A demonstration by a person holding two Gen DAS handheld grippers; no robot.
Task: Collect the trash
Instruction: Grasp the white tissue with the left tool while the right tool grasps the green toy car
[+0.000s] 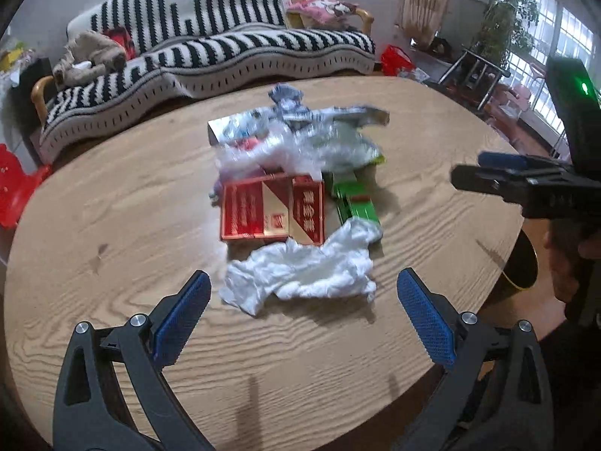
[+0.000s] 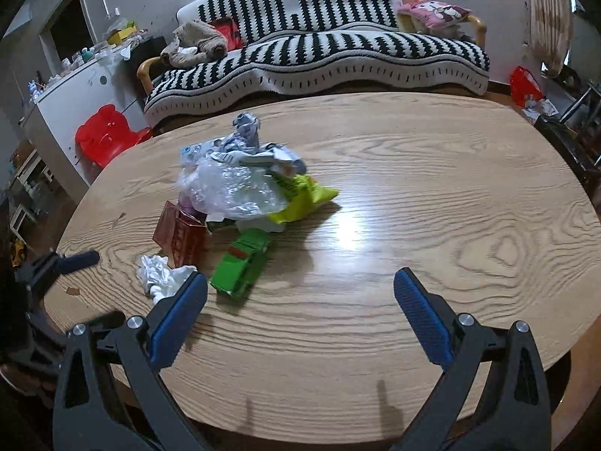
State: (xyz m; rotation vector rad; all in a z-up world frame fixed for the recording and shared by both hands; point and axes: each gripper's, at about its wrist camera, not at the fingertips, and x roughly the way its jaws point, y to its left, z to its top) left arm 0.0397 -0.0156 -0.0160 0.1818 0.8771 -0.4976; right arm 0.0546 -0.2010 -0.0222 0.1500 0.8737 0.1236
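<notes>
A heap of trash lies in the middle of the oval wooden table (image 1: pixel 112 225). Nearest is a crumpled white tissue (image 1: pixel 304 270), also in the right wrist view (image 2: pixel 159 272). Behind it lie a red carton (image 1: pixel 270 212) (image 2: pixel 180 235), a green box (image 1: pixel 357 203) (image 2: pixel 242 265), clear plastic wrap (image 1: pixel 278 146) (image 2: pixel 229 188), a yellow-green wrapper (image 2: pixel 308 197) and crumpled printed paper (image 1: pixel 289 103) (image 2: pixel 246 129). My left gripper (image 1: pixel 304 312) is open and empty, its fingers either side of the tissue's near edge. My right gripper (image 2: pixel 300 312) is open and empty over bare table, right of the heap.
A striped sofa (image 1: pixel 225 45) (image 2: pixel 319 49) stands behind the table, with a plush toy (image 2: pixel 195 43) on it. A red plastic stool (image 2: pixel 105 135) and a white cabinet (image 2: pixel 75 101) stand at the left. A dark round container (image 1: pixel 522 267) sits below the table's right edge.
</notes>
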